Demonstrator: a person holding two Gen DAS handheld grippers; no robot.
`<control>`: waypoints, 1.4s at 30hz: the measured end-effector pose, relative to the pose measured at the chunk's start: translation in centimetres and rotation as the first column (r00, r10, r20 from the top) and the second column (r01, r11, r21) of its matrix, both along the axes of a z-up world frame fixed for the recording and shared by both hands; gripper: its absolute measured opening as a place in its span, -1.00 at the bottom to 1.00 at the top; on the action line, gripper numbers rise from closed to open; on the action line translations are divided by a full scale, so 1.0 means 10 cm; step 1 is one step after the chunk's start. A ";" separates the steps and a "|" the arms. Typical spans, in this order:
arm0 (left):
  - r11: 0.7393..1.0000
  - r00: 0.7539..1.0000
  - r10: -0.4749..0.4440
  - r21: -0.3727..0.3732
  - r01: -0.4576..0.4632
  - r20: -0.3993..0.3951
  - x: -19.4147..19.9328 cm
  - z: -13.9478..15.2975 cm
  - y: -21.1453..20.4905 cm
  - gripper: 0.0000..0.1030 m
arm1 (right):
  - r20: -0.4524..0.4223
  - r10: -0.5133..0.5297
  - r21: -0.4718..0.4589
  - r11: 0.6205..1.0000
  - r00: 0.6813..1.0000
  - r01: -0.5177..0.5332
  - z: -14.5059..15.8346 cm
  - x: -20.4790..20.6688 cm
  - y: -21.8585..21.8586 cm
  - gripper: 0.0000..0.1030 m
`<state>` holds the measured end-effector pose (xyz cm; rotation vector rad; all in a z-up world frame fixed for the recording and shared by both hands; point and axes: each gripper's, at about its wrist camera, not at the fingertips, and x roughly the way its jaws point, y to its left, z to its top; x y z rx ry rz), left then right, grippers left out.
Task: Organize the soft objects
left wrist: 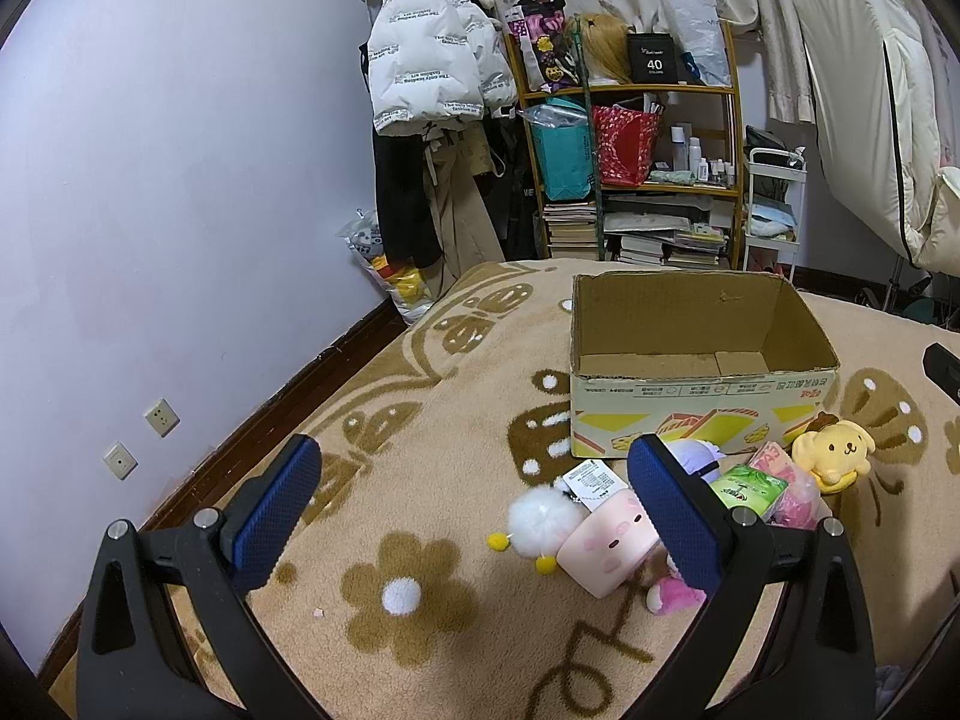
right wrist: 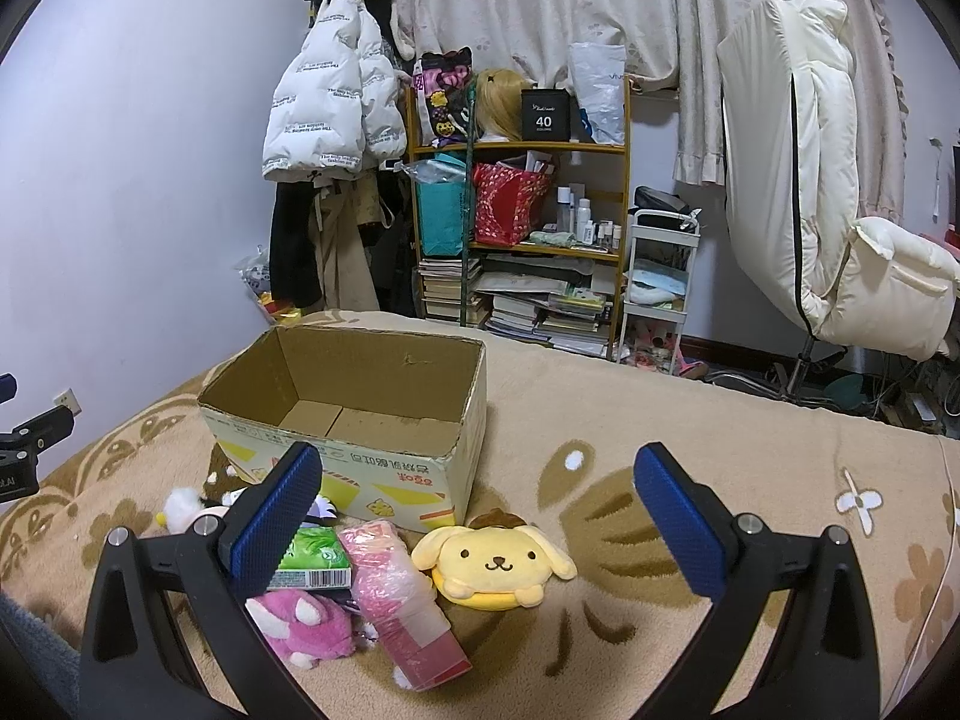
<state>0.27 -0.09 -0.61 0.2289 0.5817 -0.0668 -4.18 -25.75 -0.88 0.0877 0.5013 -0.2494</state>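
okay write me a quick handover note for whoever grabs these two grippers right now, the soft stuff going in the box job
Left gripper: open, empty, above the blanket.
Right gripper: open, empty, over the yellow dog plush.
Cardboard box: open and empty; nothing packed yet.
Left to do, all lying in front of the box: yellow dog plush, pink wrapped pack, green tissue pack, pink plush, pink pig cube, white pompom toy, plus a partly hidden purple-white toy.

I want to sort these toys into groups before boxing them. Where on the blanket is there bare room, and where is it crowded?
The blanket is bare right of the cardboard box and the yellow dog plush. It is also bare left of the white pom-pom, toward the wall. The box is empty. The strip in front of the box is crowded: pink pig cube, green tissue pack, pink packet.
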 end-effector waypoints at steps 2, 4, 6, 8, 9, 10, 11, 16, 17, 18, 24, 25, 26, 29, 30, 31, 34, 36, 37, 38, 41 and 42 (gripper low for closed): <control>1.000 1.000 0.000 0.000 0.000 0.000 0.00 0.00 0.00 0.96 | -0.001 0.000 -0.002 1.000 1.000 0.000 0.00 0.00 0.00 1.00; 1.000 1.000 0.000 0.000 0.000 0.000 0.00 0.00 0.00 0.96 | -0.001 0.000 -0.001 1.000 1.000 0.000 0.00 0.00 0.00 1.00; 1.000 1.000 0.000 0.001 0.000 -0.001 0.01 -0.01 0.00 0.96 | -0.002 0.000 -0.001 1.000 1.000 0.000 0.00 0.00 0.00 1.00; 1.000 1.000 0.000 0.002 0.000 0.000 0.00 0.00 0.00 0.96 | -0.002 0.002 -0.002 1.000 1.000 -0.002 0.00 0.00 0.00 1.00; 1.000 1.000 -0.001 0.003 0.001 0.001 0.00 -0.01 0.00 0.96 | -0.002 0.002 -0.003 1.000 1.000 -0.002 0.00 0.00 0.00 1.00; 1.000 1.000 -0.001 0.002 0.001 0.001 0.00 0.00 0.00 0.96 | -0.002 0.002 -0.003 1.000 1.000 -0.002 0.00 0.00 0.00 1.00; 1.000 1.000 -0.001 0.002 0.001 0.000 0.01 -0.01 0.00 0.96 | -0.002 0.001 -0.002 1.000 1.000 -0.001 0.00 0.00 0.00 1.00; 1.000 1.000 0.000 0.002 0.000 0.000 0.00 0.00 0.00 0.96 | -0.002 0.000 -0.002 1.000 1.000 0.000 0.00 0.01 0.00 1.00; 1.000 1.000 0.000 0.003 0.000 -0.001 -0.01 -0.02 0.01 0.96 | -0.002 0.001 -0.001 1.000 1.000 -0.001 0.00 0.01 0.01 1.00; 1.000 1.000 -0.001 0.002 0.001 -0.001 -0.01 -0.03 0.02 0.96 | -0.001 0.000 -0.001 1.000 1.000 0.000 0.00 0.00 0.00 1.00; 1.000 1.000 -0.001 0.003 0.001 0.000 -0.01 -0.05 0.02 0.96 | -0.003 0.001 -0.001 1.000 1.000 -0.001 -0.01 0.01 0.00 1.00; 1.000 1.000 -0.001 0.003 0.001 -0.001 -0.01 -0.05 0.02 0.96 | -0.003 0.001 -0.002 1.000 1.000 -0.001 -0.01 0.01 0.00 1.00; 1.000 1.000 -0.001 0.003 0.001 -0.002 -0.01 -0.06 0.02 0.96 | -0.003 0.001 -0.002 1.000 1.000 -0.001 -0.01 0.01 0.00 1.00; 1.000 1.000 -0.003 0.002 0.003 -0.006 0.00 -0.07 0.06 0.96 | -0.004 0.001 -0.002 1.000 1.000 -0.001 -0.01 0.01 0.00 1.00; 1.000 1.000 -0.003 0.003 0.003 -0.006 0.00 -0.07 0.06 0.96 | -0.003 0.000 -0.002 1.000 1.000 0.000 -0.01 0.01 0.00 1.00; 1.000 1.000 -0.003 0.004 0.003 -0.005 0.00 -0.07 0.07 0.96 | -0.004 0.000 -0.002 1.000 1.000 0.000 -0.01 0.01 0.00 1.00; 1.000 1.000 -0.003 0.004 0.003 -0.007 0.00 -0.07 0.07 0.96 | -0.003 0.000 -0.001 1.000 1.000 0.000 -0.01 0.01 0.00 1.00; 1.000 1.000 -0.003 0.006 0.003 -0.009 0.00 -0.06 0.06 0.96 | -0.004 0.001 -0.002 1.000 1.000 -0.001 -0.02 0.01 0.00 1.00; 1.000 1.000 -0.002 0.007 0.002 -0.010 0.00 -0.07 0.07 0.96 | -0.005 0.002 -0.001 1.000 1.000 -0.002 -0.02 0.01 0.00 1.00; 1.000 1.000 0.002 0.011 -0.002 -0.012 0.01 -0.08 0.08 0.96 | -0.006 0.002 -0.001 1.000 1.000 -0.002 -0.02 0.01 0.00 1.00; 0.999 0.999 0.016 0.031 -0.015 -0.033 0.05 -0.11 0.08 0.96 | -0.016 0.003 0.002 1.000 1.000 -0.002 -0.04 0.00 -0.03 1.00; 0.999 0.999 0.019 0.035 -0.017 -0.041 0.07 -0.11 0.06 0.96 | -0.019 0.002 0.003 1.000 1.000 -0.002 -0.04 0.01 -0.05 1.00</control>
